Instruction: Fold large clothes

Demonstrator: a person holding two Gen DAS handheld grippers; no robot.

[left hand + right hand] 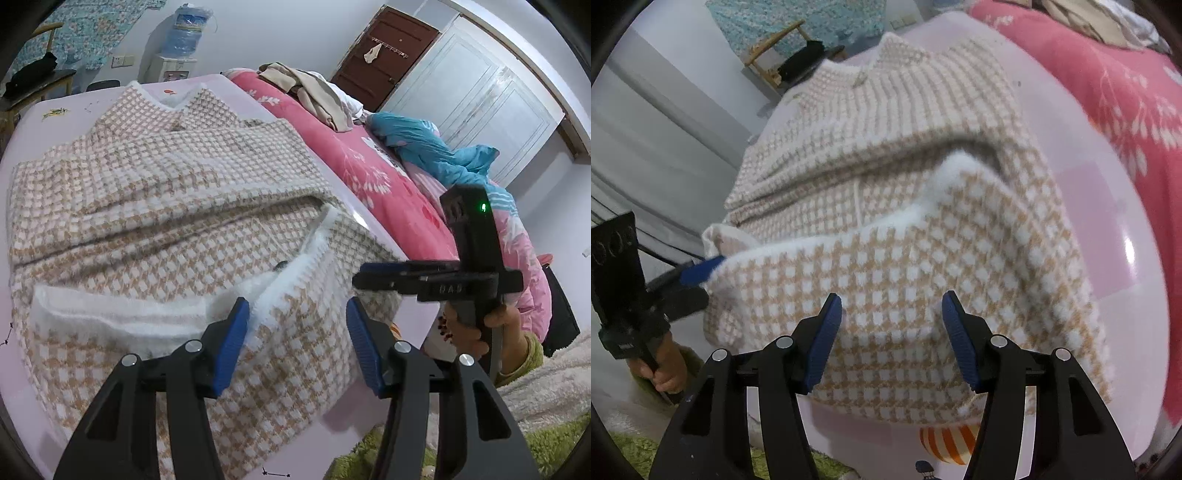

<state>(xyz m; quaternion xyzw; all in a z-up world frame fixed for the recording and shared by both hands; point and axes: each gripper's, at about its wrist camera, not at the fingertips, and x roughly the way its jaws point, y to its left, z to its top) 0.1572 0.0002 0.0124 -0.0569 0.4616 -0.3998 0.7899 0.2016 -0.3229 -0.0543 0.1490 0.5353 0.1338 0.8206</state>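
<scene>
A tan-and-white houndstooth fleece garment (166, 192) lies spread on a glossy pink table (33, 122). Its near part is turned up over the body, so a white fuzzy edge (295, 266) shows. My left gripper (297, 343) hovers over the near hem with its blue pads apart and cloth under the gap, nothing pinched. The right wrist view has it at the garment's left corner (705, 282), one blue finger against the edge. My right gripper (892, 339) stands open above the folded-up panel (905, 280). In the left wrist view it sits at the garment's right edge (364, 275), held by a hand (495, 325).
A bed with a pink floral cover (369, 158), a blue quilt (424, 147) and beige clothes (314, 92) runs along the table's right side. A water dispenser (177, 48) and a wooden chair (783, 55) stand behind. Green rug (388, 454) and an orange striped ball (949, 443) lie below.
</scene>
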